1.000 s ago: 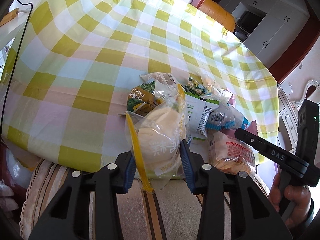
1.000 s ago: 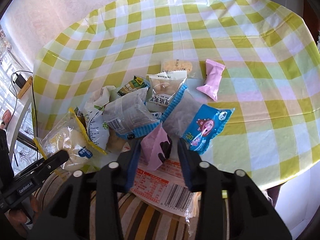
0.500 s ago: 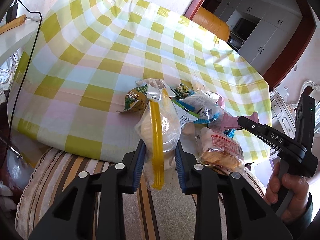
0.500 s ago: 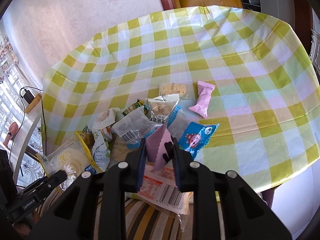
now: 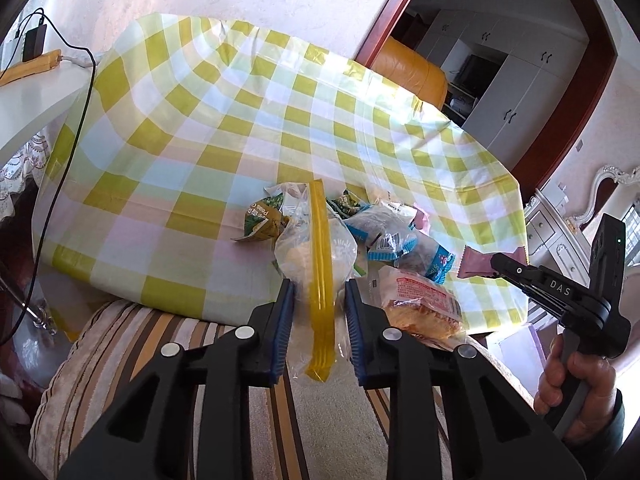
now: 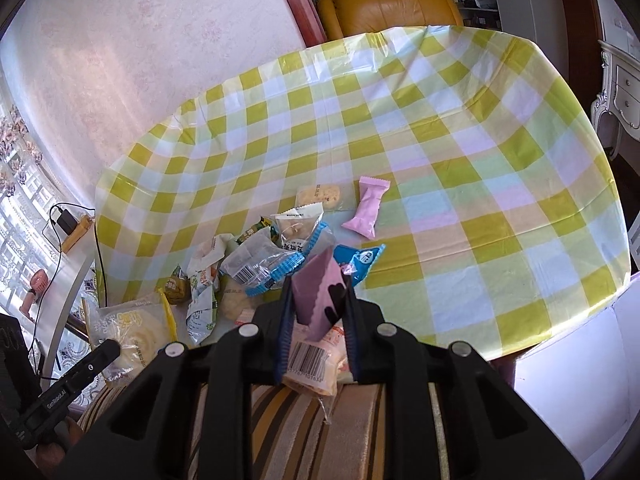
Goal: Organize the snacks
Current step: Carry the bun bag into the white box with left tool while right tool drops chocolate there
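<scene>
My left gripper (image 5: 318,292) holds a clear bag with a pale bun and a yellow seal strip (image 5: 320,248), lifted at the table's near edge; its jaws are closing, with the pads pressed on the bag. In the right wrist view the same bag (image 6: 136,328) shows at lower left by the left gripper (image 6: 108,350). My right gripper (image 6: 318,292) is shut on a small mauve wrapper (image 6: 314,292), raised above the snack pile (image 6: 264,264). The left wrist view shows that wrapper (image 5: 480,260) at the right gripper's tip (image 5: 498,260).
On the yellow checked tablecloth (image 6: 440,140) lie a pink packet (image 6: 370,208), a biscuit packet (image 6: 320,196), a blue packet (image 6: 358,258) and a red-printed bread packet (image 5: 420,300). A striped cushion (image 5: 120,340) sits below the edge. An orange chair (image 6: 392,4) stands behind.
Both grippers rose and drew back from the table, each carrying its packet. The left jaws narrowed on the bun bag, the right jaws on the mauve wrapper.
</scene>
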The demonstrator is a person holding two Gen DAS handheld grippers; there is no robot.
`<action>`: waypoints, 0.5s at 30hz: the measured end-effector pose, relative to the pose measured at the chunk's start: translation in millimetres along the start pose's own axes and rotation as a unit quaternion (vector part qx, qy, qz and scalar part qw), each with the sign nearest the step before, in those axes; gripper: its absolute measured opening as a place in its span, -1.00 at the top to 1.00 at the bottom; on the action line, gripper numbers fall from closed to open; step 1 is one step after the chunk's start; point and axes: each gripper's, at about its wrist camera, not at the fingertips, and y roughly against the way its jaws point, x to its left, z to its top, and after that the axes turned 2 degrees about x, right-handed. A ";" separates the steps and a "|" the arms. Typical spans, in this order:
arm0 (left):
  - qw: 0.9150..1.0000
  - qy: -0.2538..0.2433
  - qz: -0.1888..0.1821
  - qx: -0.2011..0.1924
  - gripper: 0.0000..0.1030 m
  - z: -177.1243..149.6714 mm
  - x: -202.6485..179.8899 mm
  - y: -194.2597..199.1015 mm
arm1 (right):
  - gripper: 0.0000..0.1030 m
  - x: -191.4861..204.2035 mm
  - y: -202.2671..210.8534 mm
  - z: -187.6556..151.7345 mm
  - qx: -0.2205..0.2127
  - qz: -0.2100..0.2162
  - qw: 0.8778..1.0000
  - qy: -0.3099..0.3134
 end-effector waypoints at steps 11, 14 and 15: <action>0.999 -0.009 -0.043 0.007 0.58 -0.1 -22.3 3.8 | 0.57 -41.1 27.5 -5.6 -0.012 -0.023 0.999 -0.036; 0.998 -0.019 -0.064 0.006 0.58 1.7 -38.0 4.0 | 0.57 -56.1 37.6 -7.3 -0.019 -0.040 0.998 -0.048; 0.997 -0.025 -0.072 0.006 0.58 3.0 -44.6 3.4 | 0.57 -61.5 41.3 -7.7 -0.021 -0.045 0.997 -0.051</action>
